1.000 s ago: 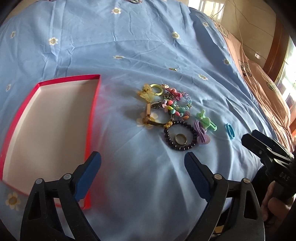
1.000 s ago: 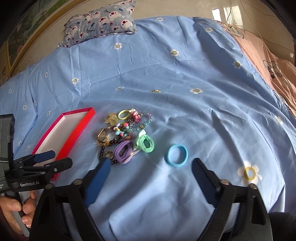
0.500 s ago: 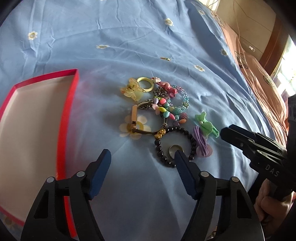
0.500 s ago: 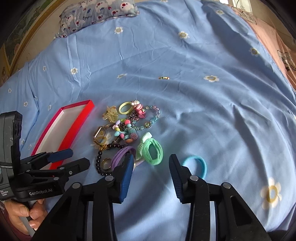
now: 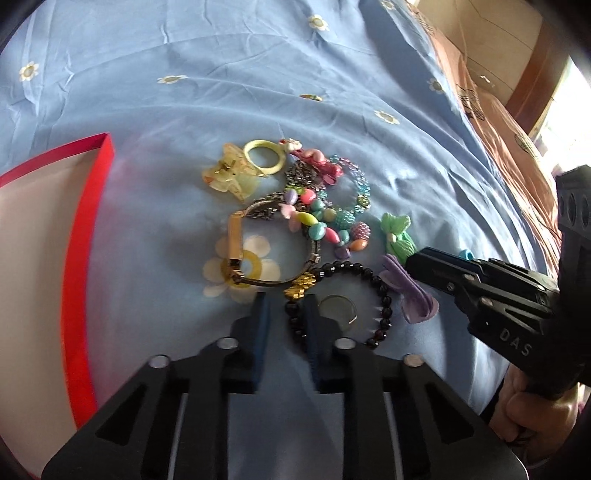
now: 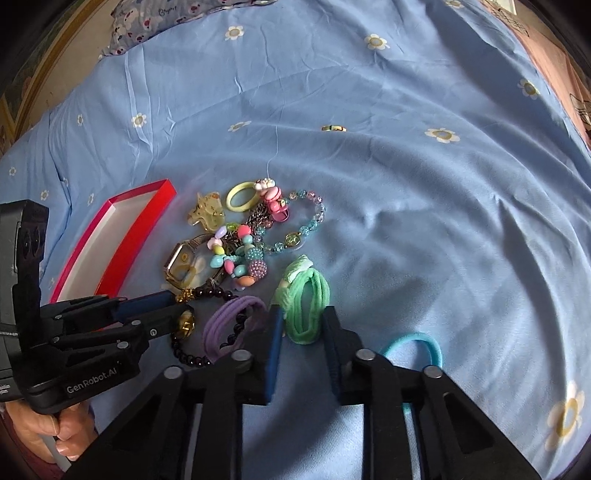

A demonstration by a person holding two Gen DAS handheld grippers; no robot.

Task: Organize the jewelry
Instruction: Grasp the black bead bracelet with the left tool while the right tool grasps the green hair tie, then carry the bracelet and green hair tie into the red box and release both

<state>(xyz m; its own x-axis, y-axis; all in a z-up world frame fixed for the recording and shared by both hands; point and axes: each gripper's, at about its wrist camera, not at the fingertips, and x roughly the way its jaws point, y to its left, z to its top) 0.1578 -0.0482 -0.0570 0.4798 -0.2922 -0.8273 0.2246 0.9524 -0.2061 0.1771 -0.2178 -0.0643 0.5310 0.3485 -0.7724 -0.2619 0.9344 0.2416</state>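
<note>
A heap of jewelry lies on the blue bedsheet: a black bead bracelet [image 5: 384, 299] with a ring [image 5: 337, 308] inside it, a gold watch [image 5: 236, 240], a pastel bead bracelet [image 5: 314, 221], a yellow clip [image 5: 229, 175], a purple hair tie [image 6: 229, 325] and a green hair tie [image 6: 306, 306]. My left gripper [image 5: 286, 314] is nearly shut around the black bracelet's left side. My right gripper [image 6: 303, 328] is narrowed around the green hair tie. A red-rimmed box [image 5: 79, 258] with a white inside lies to the left.
A blue hair tie [image 6: 413, 347] lies right of my right gripper. A small ring [image 6: 333, 128] lies farther back on the sheet. A patterned pillow [image 6: 177, 18] is at the far edge. An orange blanket [image 5: 491, 110] lies at the right.
Both grippers have moved forward and down onto the heap and closed from wide open to narrow, the left at the black bracelet, the right around the green hair tie.
</note>
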